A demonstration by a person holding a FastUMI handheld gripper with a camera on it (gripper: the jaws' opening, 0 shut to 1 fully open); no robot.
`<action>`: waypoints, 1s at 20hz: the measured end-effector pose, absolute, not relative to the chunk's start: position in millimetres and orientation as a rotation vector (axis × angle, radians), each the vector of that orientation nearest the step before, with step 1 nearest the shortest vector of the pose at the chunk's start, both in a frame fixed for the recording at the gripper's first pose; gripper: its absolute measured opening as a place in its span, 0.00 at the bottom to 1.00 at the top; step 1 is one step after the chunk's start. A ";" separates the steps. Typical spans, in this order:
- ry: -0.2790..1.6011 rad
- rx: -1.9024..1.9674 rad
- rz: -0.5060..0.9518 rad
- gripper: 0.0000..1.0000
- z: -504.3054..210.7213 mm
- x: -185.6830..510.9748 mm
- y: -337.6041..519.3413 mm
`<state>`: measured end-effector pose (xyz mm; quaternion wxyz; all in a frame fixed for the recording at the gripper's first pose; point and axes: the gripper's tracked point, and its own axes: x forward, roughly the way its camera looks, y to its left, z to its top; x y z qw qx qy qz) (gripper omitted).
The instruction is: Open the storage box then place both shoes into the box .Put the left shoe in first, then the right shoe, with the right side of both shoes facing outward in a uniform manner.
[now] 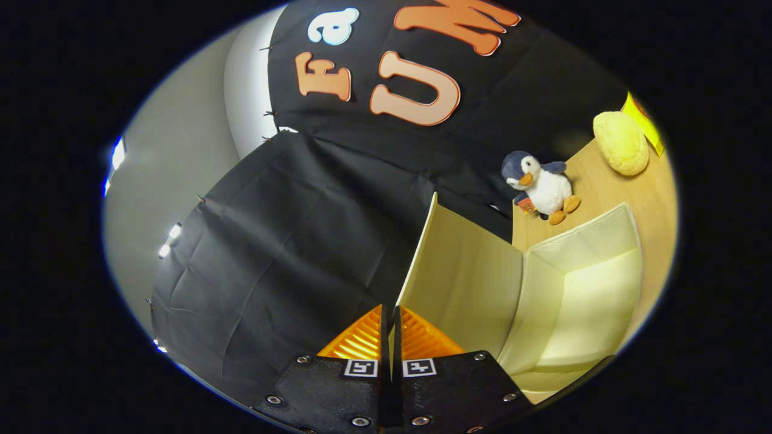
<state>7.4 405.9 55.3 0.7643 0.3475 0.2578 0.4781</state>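
A cream storage box (588, 301) stands on the wooden table (648, 193), seen tilted to the right of my fingers. Its inside is bare, with pale walls and floor. The box's lid (464, 271) is swung up and stands nearly on edge, hinged along the box's near side. My gripper (390, 310) is shut on the lid's free edge, which runs as a thin strip between the two fingers and on beyond them. The black cloth wall lies behind the lid.
A penguin plush toy (541, 187) sits on the table just beyond the box, against the wall. Farther back lies a round yellow cushion (621, 143) next to a yellow object (644, 120). A grey wall with lights is off past the cloth.
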 end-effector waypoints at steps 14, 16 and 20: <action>0.677 0.657 0.995 0.17 -18.5 1.6 512.5; 0.673 0.638 0.983 0.55 -17.1 2.9 505.2; 0.648 0.578 0.917 0.96 -22.6 17.6 476.5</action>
